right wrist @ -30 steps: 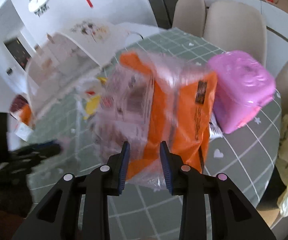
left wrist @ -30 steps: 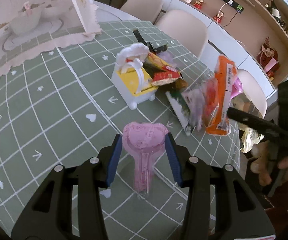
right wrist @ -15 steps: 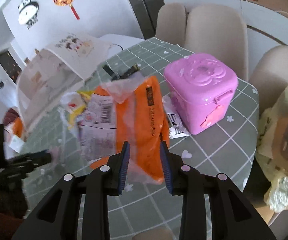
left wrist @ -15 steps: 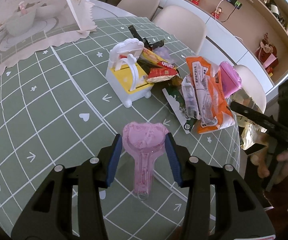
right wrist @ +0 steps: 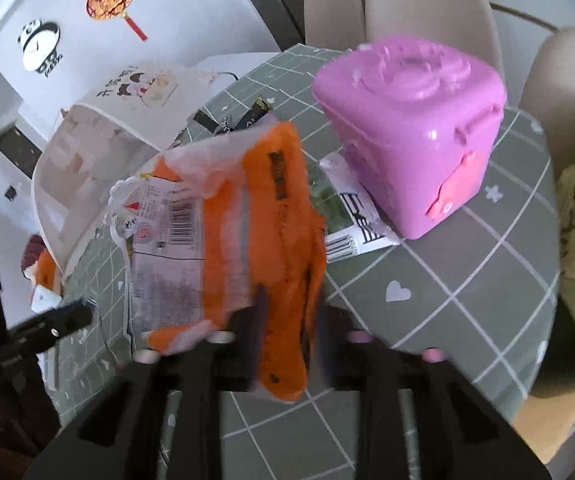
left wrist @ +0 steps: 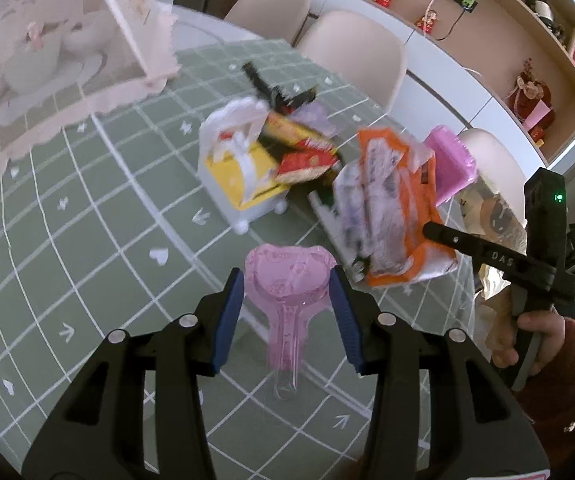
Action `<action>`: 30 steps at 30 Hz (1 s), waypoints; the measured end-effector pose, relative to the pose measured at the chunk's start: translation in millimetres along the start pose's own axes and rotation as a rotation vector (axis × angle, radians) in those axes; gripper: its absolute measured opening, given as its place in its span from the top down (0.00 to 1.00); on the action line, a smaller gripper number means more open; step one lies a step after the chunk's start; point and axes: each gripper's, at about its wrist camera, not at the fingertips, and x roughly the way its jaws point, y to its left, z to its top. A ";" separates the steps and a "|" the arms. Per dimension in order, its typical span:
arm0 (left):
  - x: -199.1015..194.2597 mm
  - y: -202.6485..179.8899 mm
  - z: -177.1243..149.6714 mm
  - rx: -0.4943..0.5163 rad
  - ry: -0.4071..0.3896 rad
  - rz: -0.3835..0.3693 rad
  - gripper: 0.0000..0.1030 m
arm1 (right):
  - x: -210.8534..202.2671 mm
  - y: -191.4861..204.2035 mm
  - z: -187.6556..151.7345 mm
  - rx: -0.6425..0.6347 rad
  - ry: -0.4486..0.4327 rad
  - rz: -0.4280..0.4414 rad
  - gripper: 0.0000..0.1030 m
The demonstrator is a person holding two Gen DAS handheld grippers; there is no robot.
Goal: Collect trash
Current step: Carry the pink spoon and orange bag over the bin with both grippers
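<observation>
Wrapper between your right jaws, scoop in your left

Nearest you, your left gripper (left wrist: 286, 295) grasps the heart-shaped pink scoop (left wrist: 289, 280) by its bowl, handle trailing back toward you above the green checked tablecloth (left wrist: 87, 248). Your right gripper (right wrist: 287, 320) is closing on the near end of the orange wrapper (right wrist: 275, 216); the film sits between the blurred pads, though you cannot tell whether they pinch it yet. The wrapper's long axis runs straight away from that claw, far end leaning left, so your right hand (left wrist: 527, 336) is the nearer one to it. Just beyond, on the right, stands the pink box (right wrist: 411, 128), touching a flat printed packet (right wrist: 351, 216). Farther left lies the yellow and white toy bin (left wrist: 239, 168), snack packets (left wrist: 303, 152) piled against it.
</observation>
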 end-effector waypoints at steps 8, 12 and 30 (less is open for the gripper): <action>-36.6 -37.9 30.3 0.085 -0.109 0.026 0.59 | -86.9 21.5 29.7 -0.111 -0.165 -0.022 0.94; -54.7 -72.7 56.3 0.139 -0.197 0.006 0.59 | -131.5 21.1 46.2 -0.141 -0.251 -0.039 0.94; -0.9 -280.3 109.1 0.328 -0.236 -0.256 0.59 | -300.6 -142.2 17.9 0.013 -0.441 -0.310 0.94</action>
